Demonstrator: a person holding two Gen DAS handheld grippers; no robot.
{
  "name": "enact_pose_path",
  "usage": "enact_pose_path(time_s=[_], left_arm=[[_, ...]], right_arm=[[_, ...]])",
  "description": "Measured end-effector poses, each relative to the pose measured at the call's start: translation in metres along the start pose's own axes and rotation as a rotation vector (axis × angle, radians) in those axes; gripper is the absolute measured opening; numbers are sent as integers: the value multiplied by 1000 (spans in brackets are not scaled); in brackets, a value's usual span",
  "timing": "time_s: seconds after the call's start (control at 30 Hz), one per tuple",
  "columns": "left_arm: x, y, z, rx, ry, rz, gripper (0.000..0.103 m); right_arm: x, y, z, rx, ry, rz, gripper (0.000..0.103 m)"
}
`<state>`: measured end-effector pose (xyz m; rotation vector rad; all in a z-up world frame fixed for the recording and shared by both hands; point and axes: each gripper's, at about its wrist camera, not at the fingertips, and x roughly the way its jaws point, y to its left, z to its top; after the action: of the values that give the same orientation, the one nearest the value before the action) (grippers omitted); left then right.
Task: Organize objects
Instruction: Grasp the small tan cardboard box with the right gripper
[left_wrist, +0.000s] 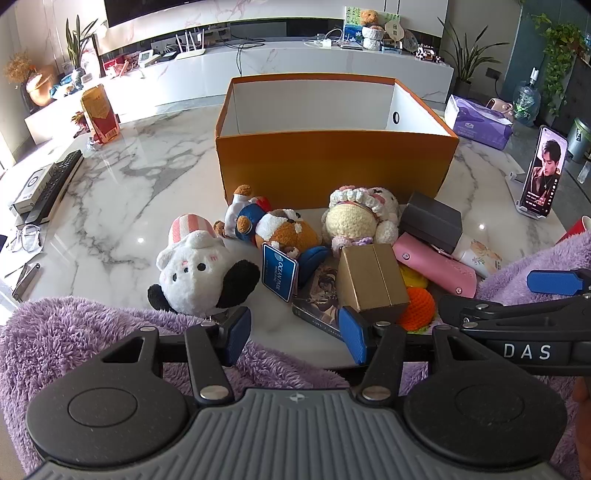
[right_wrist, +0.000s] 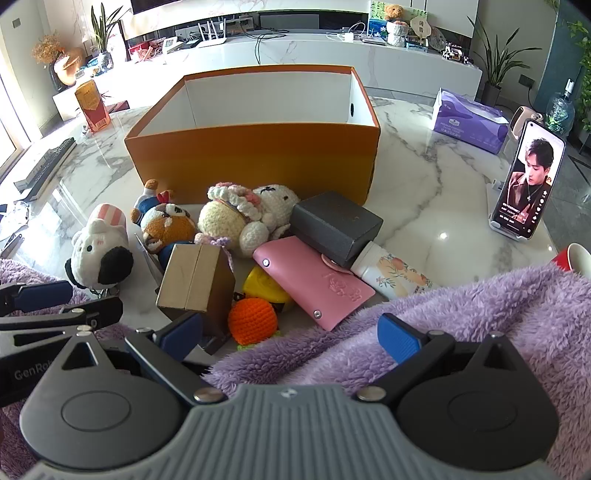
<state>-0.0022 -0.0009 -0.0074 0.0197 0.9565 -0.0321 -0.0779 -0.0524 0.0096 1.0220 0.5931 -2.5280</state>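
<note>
Left claw: my left claw (left_wrist: 295, 334) sits at the lower centre of its frame, both blue pads spread wide with nothing between them, above bare tabletop (left_wrist: 122, 206).
Right claw: my right claw (right_wrist: 291, 334) is also spread wide and holds nothing; a purple fleece blanket (right_wrist: 461, 314) lies under and around it at the lower right.
Box: the orange box (left_wrist: 332, 166) stands upright at the centre of the frame, white inside; I see nothing in the part of it that shows.
Pile: 1 heap lies just in front of the box.
Toys: a white plush (left_wrist: 201, 269) at the left, a bear plush (left_wrist: 280, 229) beside it, a crocheted doll (left_wrist: 360, 218) against the box.
Small items: a gold box (left_wrist: 373, 277) in the middle, an orange crochet ball (left_wrist: 419, 306) touching it, a pink case (right_wrist: 314, 280) with a grey box (right_wrist: 336, 225) resting on its upper end.
Phone: a phone (right_wrist: 528, 181) on a stand at the right edge, well apart from the pile.
</note>
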Motion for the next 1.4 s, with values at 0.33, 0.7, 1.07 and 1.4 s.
enact_pose_path(time_s=[0.33,0.7,1.07,1.4], left_arm=[[0,1,0,1,2,-4,63],[6,2,4,10,18,-6,61],[20,18,20,0,68,-75,47],[33,43,27,-24,129,-85,40]], right_arm=[[3,-1,1,19,13,-17,101],[8,0,3,67,42,-55,101],[37,5,24,122,119,34,75],[62,31,44,148,181,133,62]])
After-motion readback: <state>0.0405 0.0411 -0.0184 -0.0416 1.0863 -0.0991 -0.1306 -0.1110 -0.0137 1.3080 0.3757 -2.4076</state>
